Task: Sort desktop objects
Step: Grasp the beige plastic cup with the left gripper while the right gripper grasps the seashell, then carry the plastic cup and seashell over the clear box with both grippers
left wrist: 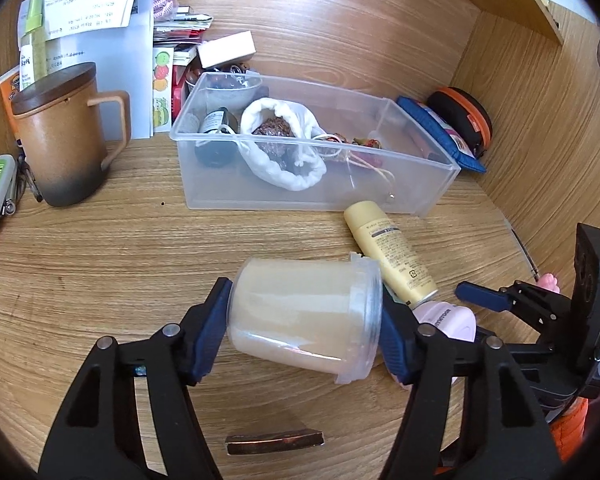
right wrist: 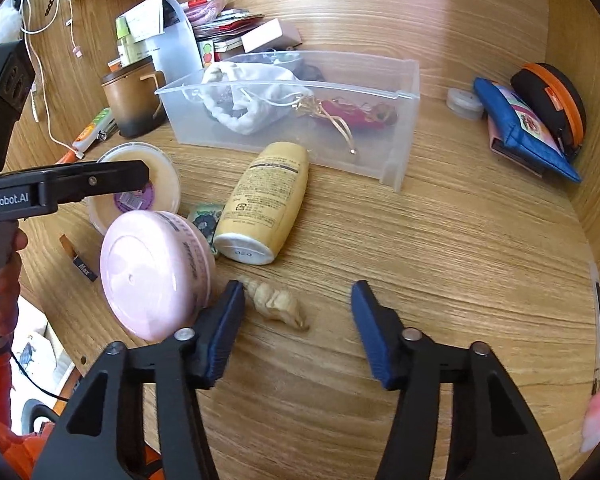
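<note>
My left gripper (left wrist: pixel 304 316) is shut on a translucent cream jar (left wrist: pixel 304 316), held on its side just above the wooden desk; the jar also shows in the right wrist view (right wrist: pixel 140 188). A yellow bottle (left wrist: pixel 390 254) lies on the desk beside it, in front of the clear plastic bin (left wrist: pixel 416 196) that holds a white pouch (left wrist: pixel 280 148), a dark bottle and trinkets. A pink round container (right wrist: pixel 156 274) sits left of my right gripper (right wrist: pixel 298 296), which is open and empty over a small beige shell-like piece (right wrist: pixel 276 302).
A brown lidded mug (left wrist: pixel 60 140), papers and tubes stand at the back left. A blue pouch (right wrist: pixel 520 128) and a black-orange case (right wrist: pixel 552 100) lie against the right wall. A small white tin (right wrist: pixel 464 102) sits near them.
</note>
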`<state>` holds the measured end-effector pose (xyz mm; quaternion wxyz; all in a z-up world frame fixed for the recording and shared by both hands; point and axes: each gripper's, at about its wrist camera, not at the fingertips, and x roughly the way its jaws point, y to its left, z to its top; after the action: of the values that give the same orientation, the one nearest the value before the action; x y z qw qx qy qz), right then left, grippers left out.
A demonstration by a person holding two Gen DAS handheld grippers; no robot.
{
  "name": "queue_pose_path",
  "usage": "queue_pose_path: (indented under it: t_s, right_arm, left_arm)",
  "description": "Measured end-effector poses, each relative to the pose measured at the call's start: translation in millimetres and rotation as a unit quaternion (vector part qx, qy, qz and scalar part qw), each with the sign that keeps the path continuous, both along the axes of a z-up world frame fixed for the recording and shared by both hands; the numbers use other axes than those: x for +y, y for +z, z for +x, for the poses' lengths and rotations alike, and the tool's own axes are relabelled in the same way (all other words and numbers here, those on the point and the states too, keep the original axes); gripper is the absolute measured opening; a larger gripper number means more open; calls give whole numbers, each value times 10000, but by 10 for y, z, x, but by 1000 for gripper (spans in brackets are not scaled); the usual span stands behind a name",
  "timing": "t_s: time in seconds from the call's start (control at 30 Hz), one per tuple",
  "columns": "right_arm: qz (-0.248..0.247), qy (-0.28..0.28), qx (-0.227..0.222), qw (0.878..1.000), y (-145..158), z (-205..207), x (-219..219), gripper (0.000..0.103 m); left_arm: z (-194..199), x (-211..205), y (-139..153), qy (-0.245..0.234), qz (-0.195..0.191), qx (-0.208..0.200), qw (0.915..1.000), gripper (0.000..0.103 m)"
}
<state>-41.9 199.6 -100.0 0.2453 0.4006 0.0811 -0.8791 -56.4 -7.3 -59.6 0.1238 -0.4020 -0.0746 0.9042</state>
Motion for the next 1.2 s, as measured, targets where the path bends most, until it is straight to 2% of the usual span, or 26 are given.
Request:
queue_pose_path:
  t_s: [0.3, 0.37, 0.6, 0.9, 1.2]
  right_arm:
    - [188, -46, 88, 9998, 11, 8, 5, 18]
    - [207, -69, 90, 9997, 11, 4, 17, 15]
    - [257, -194, 144, 9994, 22, -9, 38, 15]
    - [271, -257, 360, 9987, 202, -39, 54, 15]
    - [219, -285, 939, 9949, 627, -106, 49, 15]
  left_arm:
    - [4, -33, 4, 57, 72, 6, 10000, 66]
    - [0, -44, 12, 82, 88, 20, 9999, 66]
    - [6, -96, 67, 164, 138, 88, 9997, 65]
    - [15, -121, 194, 207, 92, 258, 9994, 65]
    - [-23, -156, 421, 304, -42, 491, 9983, 65]
